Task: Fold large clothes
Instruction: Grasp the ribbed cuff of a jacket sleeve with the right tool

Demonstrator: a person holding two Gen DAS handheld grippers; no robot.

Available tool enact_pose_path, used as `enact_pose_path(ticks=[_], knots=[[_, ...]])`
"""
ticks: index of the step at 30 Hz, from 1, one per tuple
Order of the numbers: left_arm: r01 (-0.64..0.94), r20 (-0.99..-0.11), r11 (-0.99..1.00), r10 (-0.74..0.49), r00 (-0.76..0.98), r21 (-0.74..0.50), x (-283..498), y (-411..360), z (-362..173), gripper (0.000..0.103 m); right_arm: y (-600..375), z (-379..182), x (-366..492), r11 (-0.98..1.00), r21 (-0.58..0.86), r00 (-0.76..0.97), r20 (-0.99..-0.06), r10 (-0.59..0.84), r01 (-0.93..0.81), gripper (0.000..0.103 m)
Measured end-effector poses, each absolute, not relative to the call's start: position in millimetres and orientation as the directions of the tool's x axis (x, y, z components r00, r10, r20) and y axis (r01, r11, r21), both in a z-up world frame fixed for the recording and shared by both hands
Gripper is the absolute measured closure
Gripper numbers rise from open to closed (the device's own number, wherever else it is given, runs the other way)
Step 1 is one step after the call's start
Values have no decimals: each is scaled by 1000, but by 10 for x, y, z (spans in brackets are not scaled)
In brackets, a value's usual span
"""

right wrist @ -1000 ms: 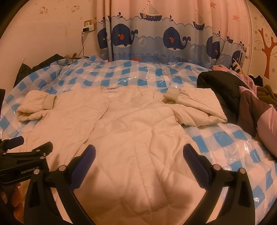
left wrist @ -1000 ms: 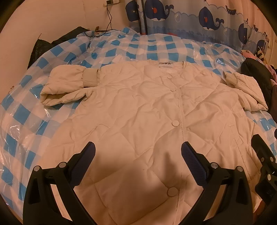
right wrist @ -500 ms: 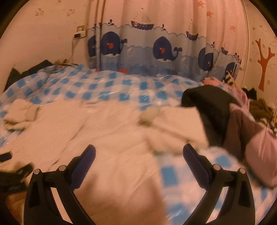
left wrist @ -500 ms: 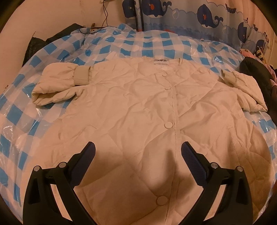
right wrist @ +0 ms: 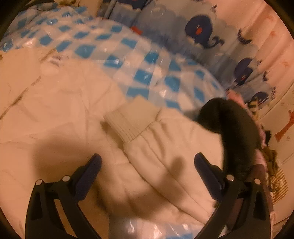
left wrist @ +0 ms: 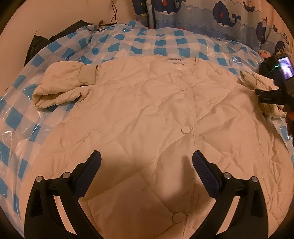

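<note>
A: Where is the coat?

B: The cream quilted coat [left wrist: 147,114] lies flat, front up and buttoned, on a bed covered by a blue-and-white checked plastic sheet [left wrist: 165,42]. Its collar points toward the far curtain and its hem runs under the camera.

A: And the sleeves?

B: The left sleeve [left wrist: 62,86] is folded back on itself beside the body, its ribbed cuff [left wrist: 88,75] resting at the shoulder. In the right wrist view the other sleeve [right wrist: 165,147] is doubled over the same way, with its ribbed cuff [right wrist: 132,123] near the middle of the frame, though that view is blurred.

A: What are the grippers doing?

B: The left gripper [left wrist: 147,163] hangs over the lower front of the coat with its fingers spread wide and nothing between them; I cannot tell whether they touch the fabric. The right gripper [right wrist: 148,165] is over the folded right sleeve, its fingers likewise spread wide and empty.

A: Does one show in the other's view?

B: Yes, at the right edge of the left wrist view the right gripper's body sits over that sleeve, with a small lit screen [left wrist: 285,67] on top.

A: What surrounds the bed?

B: A whale-print curtain [left wrist: 220,22] hangs behind it, a dark garment [right wrist: 231,132] lies just beside the right sleeve, and a cable [left wrist: 114,14] runs down the wall at the far left.
</note>
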State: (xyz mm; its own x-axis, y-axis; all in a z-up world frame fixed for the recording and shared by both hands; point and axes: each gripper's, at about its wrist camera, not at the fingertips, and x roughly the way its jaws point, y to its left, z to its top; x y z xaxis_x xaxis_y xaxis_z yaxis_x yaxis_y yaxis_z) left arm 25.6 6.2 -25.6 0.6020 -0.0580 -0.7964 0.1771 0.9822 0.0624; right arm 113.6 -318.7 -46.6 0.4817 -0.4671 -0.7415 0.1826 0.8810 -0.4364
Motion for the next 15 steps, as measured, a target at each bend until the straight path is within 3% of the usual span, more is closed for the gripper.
enact_pose_path(ticks=[1,2,3,4,6,15], knots=[[175,-797,982,-53,601,67,261,59,-270,7,-3278,-505,1178,900,-394,479,-763,-434,186,10],[174,-798,982,-50,600,69,269,56,-280,7,-3365,-528,1203,916,-349,469,-787,-401,197,41],[173,-799,982,-48,599,71,274,50,-289,7,-3479,-538,1237,929,-299,452,-812,-368,220,64],[174,-800,982,-43,598,77,280,41,-306,8,-3549,-519,1247,939,-253,458,-823,-336,233,64],[175,-802,981,-36,596,87,289,27,-333,8,-3715,-427,1212,948,-181,479,-828,-290,261,75],[193,-796,975,-28,604,113,240,-93,-381,8,-4540,361,488,886,39,641,-705,-304,463,82]])
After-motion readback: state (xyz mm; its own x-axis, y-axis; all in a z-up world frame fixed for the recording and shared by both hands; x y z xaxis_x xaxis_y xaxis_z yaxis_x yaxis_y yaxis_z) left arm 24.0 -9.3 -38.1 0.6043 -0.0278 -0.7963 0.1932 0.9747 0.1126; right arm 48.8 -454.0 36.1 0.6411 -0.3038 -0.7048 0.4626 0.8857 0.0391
